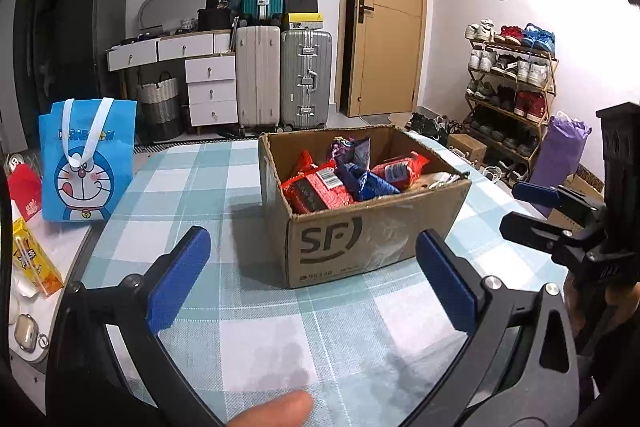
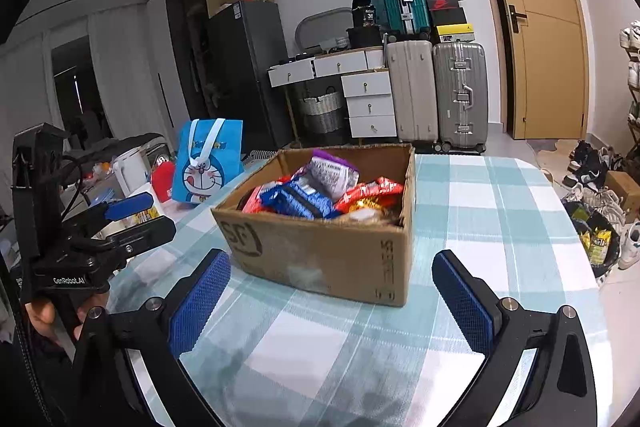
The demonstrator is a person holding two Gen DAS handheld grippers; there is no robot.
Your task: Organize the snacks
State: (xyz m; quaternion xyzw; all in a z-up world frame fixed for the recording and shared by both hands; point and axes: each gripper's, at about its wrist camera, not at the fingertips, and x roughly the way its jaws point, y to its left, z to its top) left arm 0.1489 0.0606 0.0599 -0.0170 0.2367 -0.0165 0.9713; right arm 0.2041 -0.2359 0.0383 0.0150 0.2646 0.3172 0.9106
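Note:
An open cardboard box point(image 1: 372, 247) marked SF stands on the checked tablecloth point(image 1: 192, 187), filled with snack packets: red ones point(image 1: 320, 189), a blue one point(image 1: 374, 185) and a purple one point(image 1: 352, 147). My left gripper point(image 1: 314, 279) is open just in front of the box, with nothing between its blue pads point(image 1: 180, 279). Off to the right, my right gripper point(image 1: 528, 213) shows from the side. In the right wrist view the same box point(image 2: 320, 255) lies ahead, and my right gripper point(image 2: 332, 301) is open and empty before it. The left gripper point(image 2: 144, 219) is at the left.
A blue cartoon tote bag point(image 1: 88, 159) stands at the table's left, with a red pack point(image 1: 24, 191) and a yellow carton point(image 1: 32, 259) nearby. Beyond the table are suitcases point(image 1: 280, 79), white drawers point(image 1: 212, 91), a door point(image 1: 392, 11) and a shoe rack point(image 1: 512, 87). A floor basket point(image 2: 596, 243) holds packets.

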